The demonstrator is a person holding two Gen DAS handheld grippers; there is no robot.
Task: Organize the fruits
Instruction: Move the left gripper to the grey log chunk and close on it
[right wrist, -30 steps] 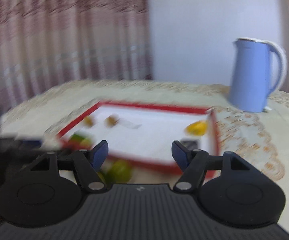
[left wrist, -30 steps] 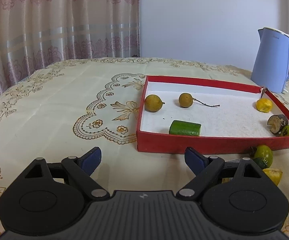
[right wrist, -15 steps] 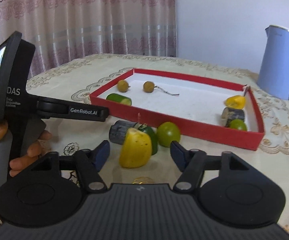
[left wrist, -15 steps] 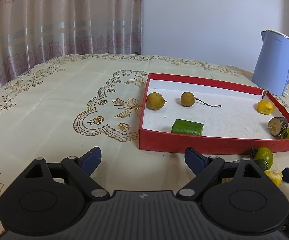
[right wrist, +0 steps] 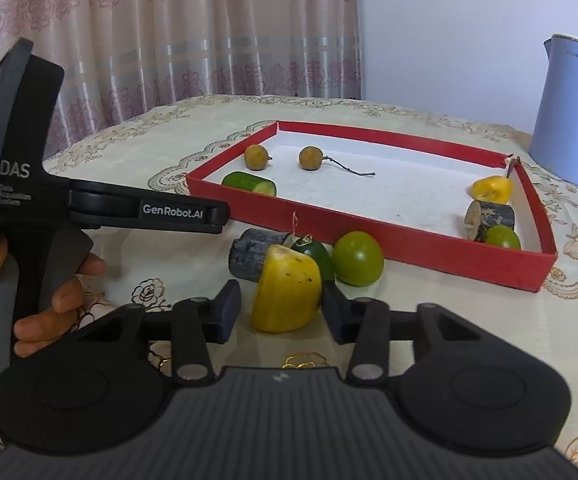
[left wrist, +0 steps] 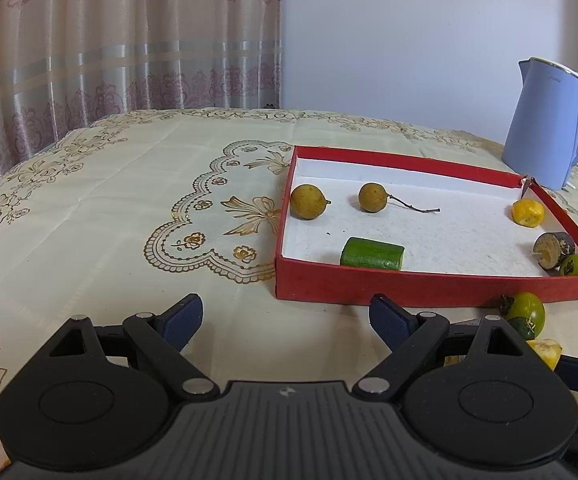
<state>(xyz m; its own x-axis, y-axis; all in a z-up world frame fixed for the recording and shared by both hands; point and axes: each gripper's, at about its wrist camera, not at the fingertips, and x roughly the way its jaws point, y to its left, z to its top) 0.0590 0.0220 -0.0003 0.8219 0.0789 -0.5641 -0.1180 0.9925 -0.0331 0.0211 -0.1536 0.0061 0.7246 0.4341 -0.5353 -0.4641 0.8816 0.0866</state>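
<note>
Yellow fruit wedge [right wrist: 287,294] sits on tablecloth [right wrist: 449,320] before red tray [right wrist: 409,248], between closing right gripper [right wrist: 281,310] jaws, left pad not touching. Left gripper [left wrist: 285,316] spread wide, empty.

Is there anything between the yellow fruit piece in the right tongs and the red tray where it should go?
Yes. A dark green fruit, a green round fruit and a dark cylinder piece lie on the tablecloth between the yellow fruit piece and the red tray. The closing right tongs would probably need to lift it over them.
</note>
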